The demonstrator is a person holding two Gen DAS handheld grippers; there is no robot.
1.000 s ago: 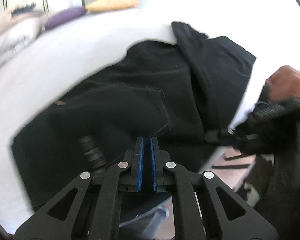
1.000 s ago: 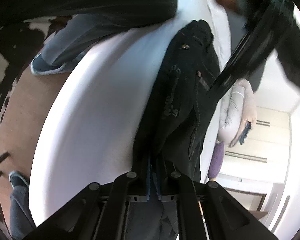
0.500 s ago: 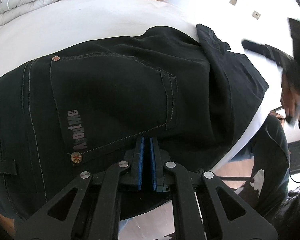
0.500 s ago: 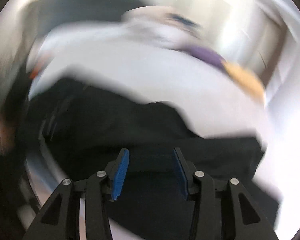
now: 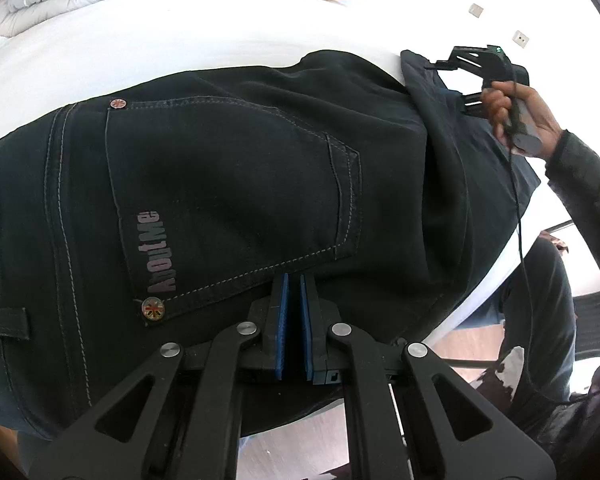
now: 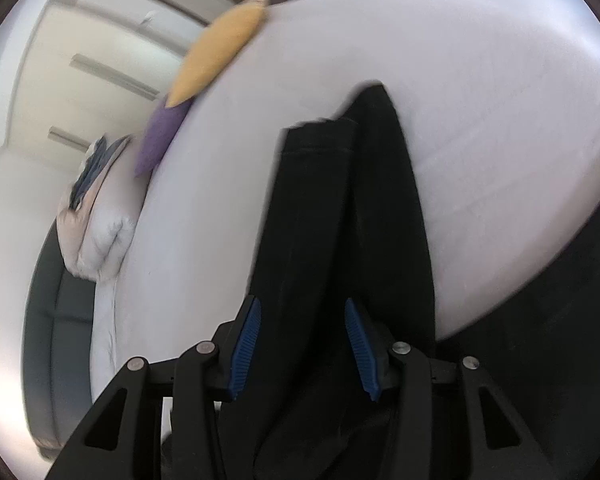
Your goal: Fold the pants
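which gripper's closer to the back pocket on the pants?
Left. The left gripper sits shut at the lower seam of the back pocket. The right gripper is off at the far leg fold, open in its own view.

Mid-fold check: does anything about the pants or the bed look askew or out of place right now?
Mostly tidy. The black pants lie flat on the white bed, pocket side up. One oddity: at their far right end a strip of fabric is doubled over unevenly and creased. That end also runs close to the bed's edge. Nothing looks spilled or damaged.
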